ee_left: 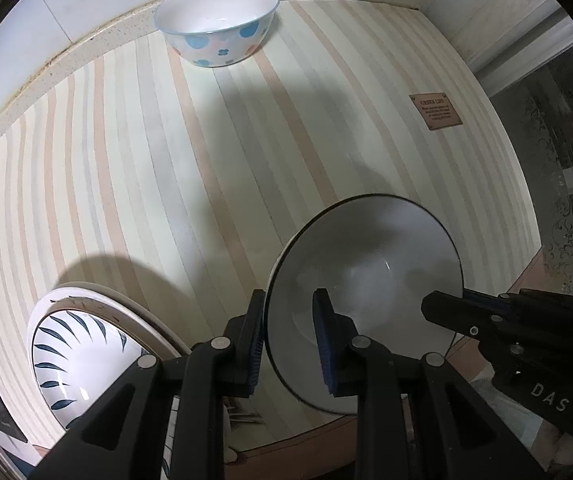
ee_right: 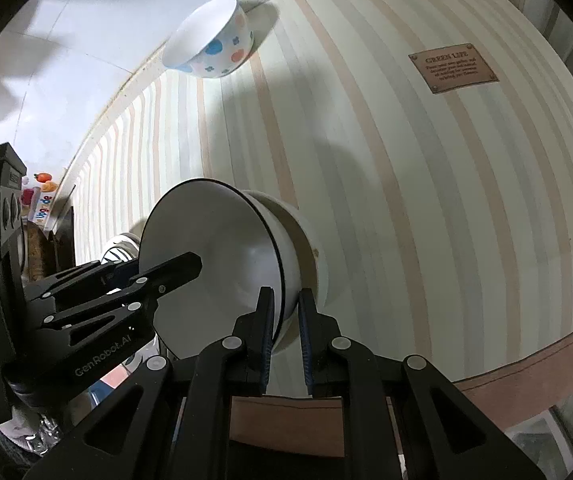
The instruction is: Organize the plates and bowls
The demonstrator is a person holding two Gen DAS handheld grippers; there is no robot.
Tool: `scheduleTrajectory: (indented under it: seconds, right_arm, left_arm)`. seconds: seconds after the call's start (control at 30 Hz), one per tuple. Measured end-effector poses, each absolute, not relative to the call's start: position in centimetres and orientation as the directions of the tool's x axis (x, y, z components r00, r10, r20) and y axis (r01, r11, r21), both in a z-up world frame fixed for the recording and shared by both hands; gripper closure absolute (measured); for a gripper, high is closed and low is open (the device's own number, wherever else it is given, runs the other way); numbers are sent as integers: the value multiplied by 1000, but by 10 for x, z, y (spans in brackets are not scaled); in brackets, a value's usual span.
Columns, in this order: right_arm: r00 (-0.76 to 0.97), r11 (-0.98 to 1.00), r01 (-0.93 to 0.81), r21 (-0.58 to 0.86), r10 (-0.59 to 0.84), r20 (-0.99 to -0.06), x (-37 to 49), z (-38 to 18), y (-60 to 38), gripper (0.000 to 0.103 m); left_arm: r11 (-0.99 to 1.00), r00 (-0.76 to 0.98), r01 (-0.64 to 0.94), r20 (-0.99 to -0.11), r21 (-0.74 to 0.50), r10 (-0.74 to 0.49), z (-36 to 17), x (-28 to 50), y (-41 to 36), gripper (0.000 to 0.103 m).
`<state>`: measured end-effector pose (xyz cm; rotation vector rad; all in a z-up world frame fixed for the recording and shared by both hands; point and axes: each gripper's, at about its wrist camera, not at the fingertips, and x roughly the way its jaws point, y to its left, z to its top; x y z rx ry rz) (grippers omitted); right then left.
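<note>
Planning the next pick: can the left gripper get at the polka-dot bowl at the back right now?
Probably not yet. The left gripper has its jaws around the rim of the black-rimmed bowl, which the right gripper also grips. The striped mat between it and the polka-dot bowl lies bare.

Your right gripper (ee_right: 286,312) is clamped on the near rim of the white bowl (ee_right: 214,248), one blue pad inside the black-edged rim and one outside. The bowl sits nested in a second bowl (ee_right: 310,256) beneath it on the striped mat (ee_right: 426,208). Your left gripper (ee_right: 158,276) comes in from the left, its upper finger reaching over the same rim into the bowl; you cannot see how its other finger stands. Well beyond, a dotted bowl (ee_right: 218,44) stands at the mat's far edge. A brown label (ee_right: 452,72) lies on the mat's right side.
</note>
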<state>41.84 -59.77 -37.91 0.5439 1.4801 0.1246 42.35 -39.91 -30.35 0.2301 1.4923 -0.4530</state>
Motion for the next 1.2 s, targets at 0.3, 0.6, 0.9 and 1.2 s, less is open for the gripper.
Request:
scheduleTrajectory:
  seconds: [0.3,0.6,0.9,1.2]
  right_arm:
    - [87,889,246,386,376,-922,420,-384,-596,89]
    - [85,884,254,393,385,-919,419,-380,-598,87]
    - [217,839,243,487,442,-870,459,-332,-625,67]
    - [301,848,190,495,430,-851,592,-338,-628,62]
  left_arm:
    - [892,20,438,-991,-111,-134,-300,422,-401,82]
    - [895,22,426,-987,-133,-157,-286,422,-396,82]
    - [935,136,294,-960,-197,-245,-243,496,-375,74]
    - [966,163,166,-961,-196,-223,-282,612,-365,74]
